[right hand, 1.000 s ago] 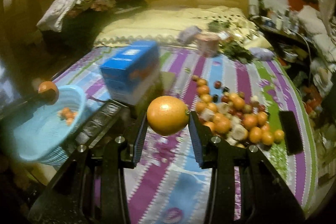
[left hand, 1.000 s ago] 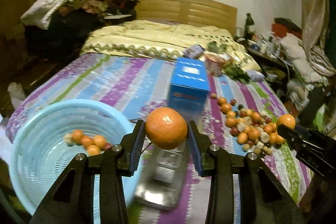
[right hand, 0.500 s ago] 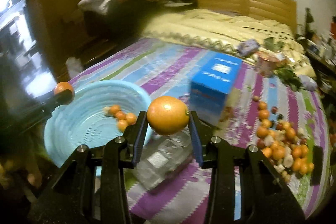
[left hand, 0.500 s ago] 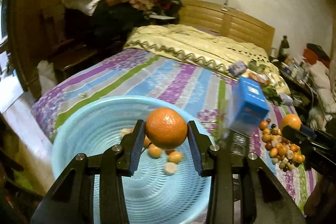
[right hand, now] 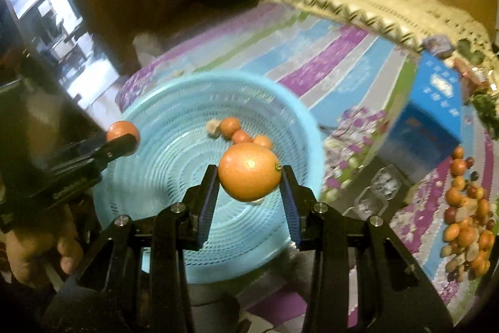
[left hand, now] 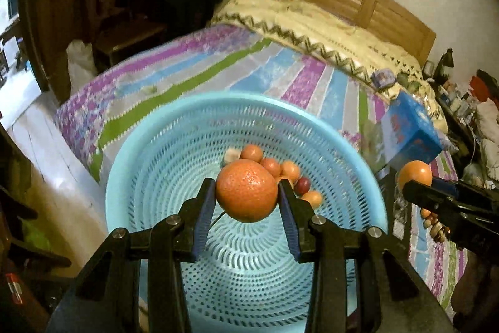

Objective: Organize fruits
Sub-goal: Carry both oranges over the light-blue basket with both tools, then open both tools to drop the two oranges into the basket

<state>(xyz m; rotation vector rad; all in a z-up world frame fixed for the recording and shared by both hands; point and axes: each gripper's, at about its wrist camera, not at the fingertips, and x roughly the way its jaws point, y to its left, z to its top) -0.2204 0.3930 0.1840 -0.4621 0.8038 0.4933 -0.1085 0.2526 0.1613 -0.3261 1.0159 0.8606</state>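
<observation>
We were working over a bed covered by a sheet striped in purple, blue and green [left hand: 193, 74], the largest thing in sight and the surface carrying everything else. At its near corner sat the round pale-blue perforated plastic basket [left hand: 149, 164], evidently put there as the collecting point, since several small orange and red fruits [left hand: 282, 170] already lay in its bottom. Beyond the basket stood a blue cardboard box [right hand: 433, 111], and beside that the unsorted pile of small orange and brownish fruits [right hand: 466, 220] waited on the sheet, well apart from the basket. Our left gripper [left hand: 248, 208] hung above the basket's bowl, its blue pads pinching a rough-skinned round orange [left hand: 246, 191] from both sides. Our right gripper [right hand: 249, 186] was likewise clamped on a smoother, paler orange [right hand: 249, 176], over the right-hand part of the bowl. We judged both fruits were held high and tilted downward so that they could be let go straight into the basket, without rolling off across the sheet.
</observation>
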